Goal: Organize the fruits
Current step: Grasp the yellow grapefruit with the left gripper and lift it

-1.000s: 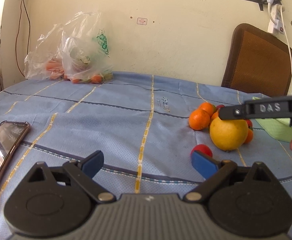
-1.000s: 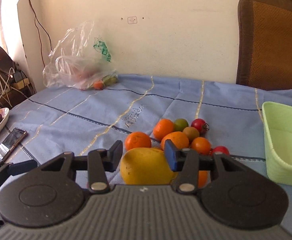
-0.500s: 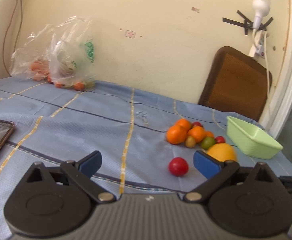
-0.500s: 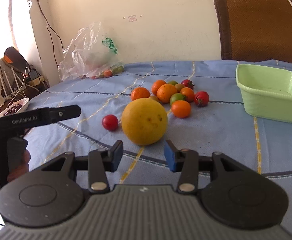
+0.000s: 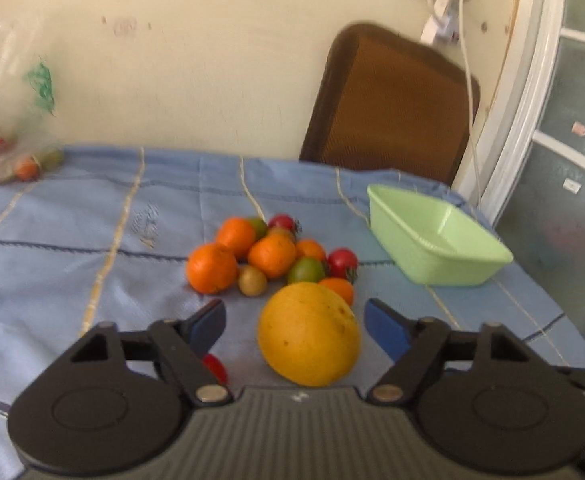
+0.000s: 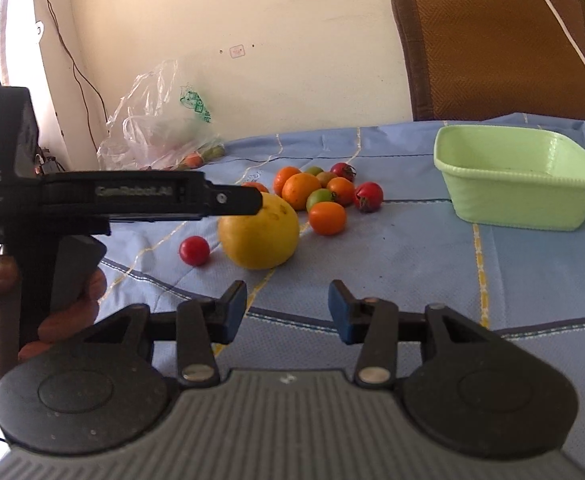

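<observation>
The left claw (image 5: pixel 294 326) is spread wide around the large yellow fruit (image 5: pixel 309 334) on the desk (image 5: pixel 72 240), not yet grasping; closing is judged next. The right claw (image 6: pixel 287 306) is released, empty. Beyond, the green basin (image 6: pixel 520 184) waits.

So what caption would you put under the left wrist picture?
Open left gripper straddling a large yellow citrus fruit, with tangerines and a green tub beyond.
</observation>
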Demonstrator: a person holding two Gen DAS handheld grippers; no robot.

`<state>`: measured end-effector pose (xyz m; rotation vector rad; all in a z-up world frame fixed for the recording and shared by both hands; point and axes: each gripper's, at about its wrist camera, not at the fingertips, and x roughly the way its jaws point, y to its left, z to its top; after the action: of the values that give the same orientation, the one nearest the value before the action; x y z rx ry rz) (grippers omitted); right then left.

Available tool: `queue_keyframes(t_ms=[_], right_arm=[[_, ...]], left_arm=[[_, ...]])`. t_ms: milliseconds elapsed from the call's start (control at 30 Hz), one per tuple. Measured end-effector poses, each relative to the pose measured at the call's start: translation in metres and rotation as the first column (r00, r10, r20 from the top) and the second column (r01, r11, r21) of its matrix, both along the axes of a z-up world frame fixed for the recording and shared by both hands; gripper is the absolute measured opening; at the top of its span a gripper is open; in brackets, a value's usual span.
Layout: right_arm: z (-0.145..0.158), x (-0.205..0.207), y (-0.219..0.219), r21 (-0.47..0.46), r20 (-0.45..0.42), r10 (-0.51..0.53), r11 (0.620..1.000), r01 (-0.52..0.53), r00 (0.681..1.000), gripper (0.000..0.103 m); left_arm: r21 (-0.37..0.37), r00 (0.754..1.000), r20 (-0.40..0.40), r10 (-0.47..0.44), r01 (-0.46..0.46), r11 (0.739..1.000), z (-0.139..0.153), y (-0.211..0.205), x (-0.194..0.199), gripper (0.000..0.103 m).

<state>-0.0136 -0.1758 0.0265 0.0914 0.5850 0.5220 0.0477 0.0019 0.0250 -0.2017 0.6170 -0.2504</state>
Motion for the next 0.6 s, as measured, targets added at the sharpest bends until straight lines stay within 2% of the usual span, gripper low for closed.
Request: queue_keyframes(t_ms=[33,67,100,167,300,367,533,600], right_arm=[[-0.001,-0.001,-0.004,0.005,-0.001,-0.008,1.0,0.008,1.0,0.048],[-0.001,-0.001,-0.007,0.008,-0.002,-0.016,1.0,0.016,1.0,0.048],[-0.002,0.0,-0.01,0.009,-0.003,-0.024,1.0,0.024,1.0,0.048],[-0.003,0.001,-0.017,0.011,-0.004,-0.044,0.999,0.044,0.999,0.048],[-0.003,0.004,-0.032,0.033,-0.009,-0.092,0.995,0.092,0.996,0.048],[-0.003,0.004,-0.04,0.049,-0.016,-0.117,0.992,0.118,0.993,0.05],[-0.004,0.003,-0.048,0.059,-0.016,-0.122,0.991,0.123,0.992,0.05],[-0.004,0.002,-0.047,0.055,-0.012,-0.107,0.993,0.107,0.994,0.05]], left_arm=[[-0.017,1.0,-0.014,-0.009,0.008,1.0,-0.003,-0.001,0.004,0.067],[-0.045,1.0,-0.018,-0.025,0.025,0.999,-0.004,-0.001,0.006,0.058],[-0.052,1.0,-0.017,-0.024,0.023,0.998,-0.005,-0.003,0.005,0.058],[-0.01,1.0,0.005,-0.019,0.019,1.0,-0.003,-0.011,0.001,0.054],[0.063,0.991,0.095,-0.097,0.092,0.994,0.009,-0.036,-0.014,0.053],[0.074,0.98,0.126,-0.157,0.149,0.986,0.015,-0.049,-0.022,0.054],[0.117,0.96,0.166,-0.225,0.208,0.971,0.016,-0.072,-0.034,0.06],[0.104,0.957,0.171,-0.236,0.221,0.97,0.016,-0.073,-0.034,0.06]])
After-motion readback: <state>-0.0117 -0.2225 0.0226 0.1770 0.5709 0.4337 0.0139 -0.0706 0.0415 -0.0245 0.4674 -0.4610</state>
